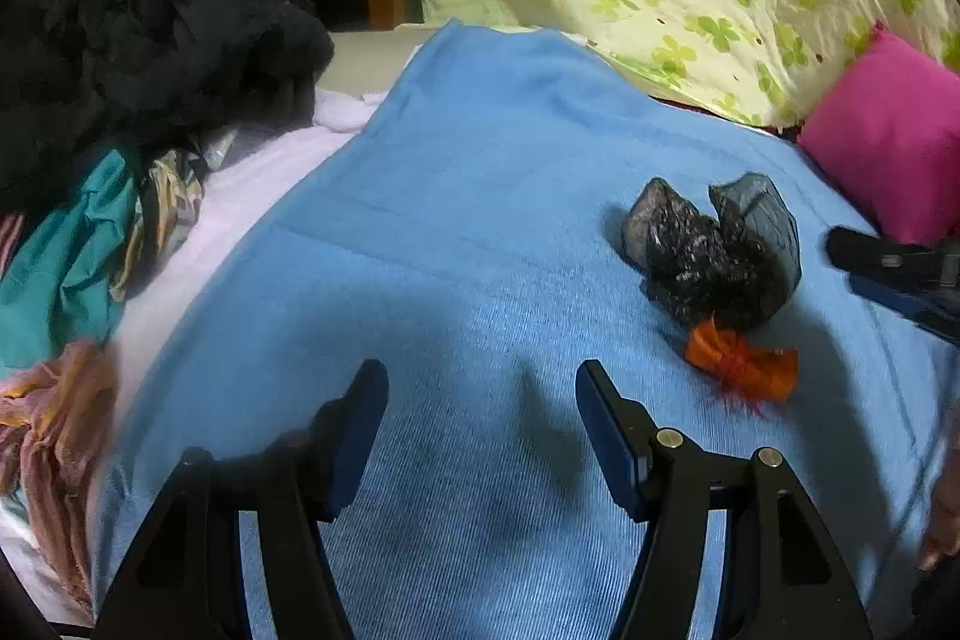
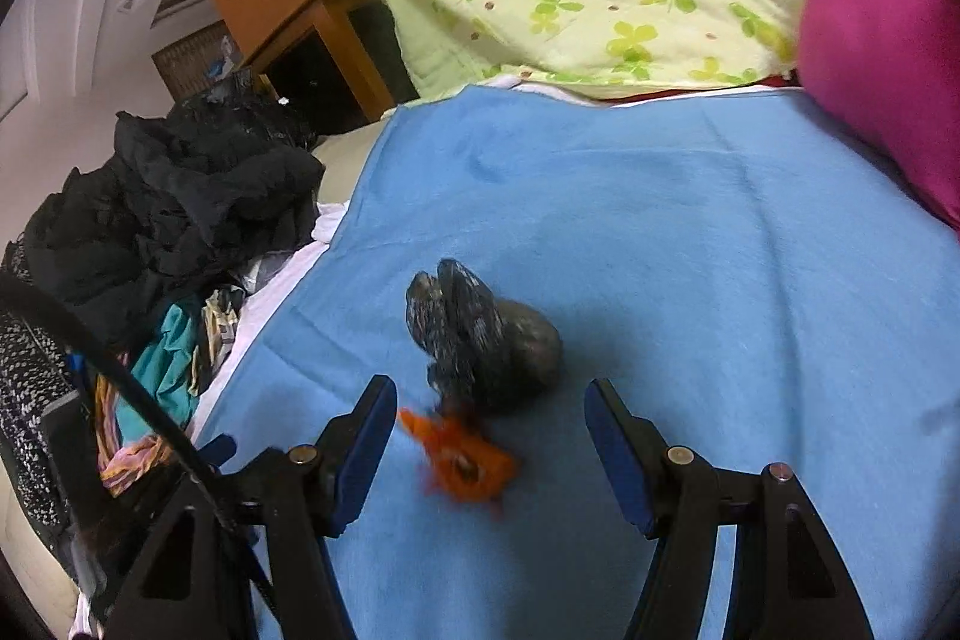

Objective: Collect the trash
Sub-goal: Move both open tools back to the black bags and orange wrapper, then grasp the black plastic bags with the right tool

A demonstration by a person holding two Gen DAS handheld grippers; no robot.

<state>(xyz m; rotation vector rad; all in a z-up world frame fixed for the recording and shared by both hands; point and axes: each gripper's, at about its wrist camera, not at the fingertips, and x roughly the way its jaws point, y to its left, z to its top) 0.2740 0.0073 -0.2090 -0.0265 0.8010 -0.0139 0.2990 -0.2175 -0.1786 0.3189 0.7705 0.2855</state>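
Trash here means two pieces lying on the blue blanket (image 1: 480, 196): a crumpled black plastic bag (image 1: 714, 250) and, touching its near edge, a frayed orange scrap (image 1: 744, 364). Working from your left, the heap of dark clothes (image 1: 138, 40) and the teal cloth (image 1: 66, 268) sit at the blanket's left border, well apart from the trash, so leave them alone. Your left gripper (image 1: 480, 394) hangs over bare blanket, jaws parted about halfway and empty; both pieces lie off to its right. Your right gripper (image 2: 489, 412) is the better placed one: jaws likewise half open, nothing held, with the orange scrap (image 2: 462, 466) lying between the fingers and the black bag (image 2: 486, 334) just beyond the tips. The scrap looks blurred in that view, so steady the hand first. Come down until the pads straddle the scrap, then close gently; the blanket is soft and may bunch into the grip, so pinch high on the scrap. The bag is light and springy, so take it by a fold. Farther right, the pink pillow (image 2: 888, 40) stays clear.
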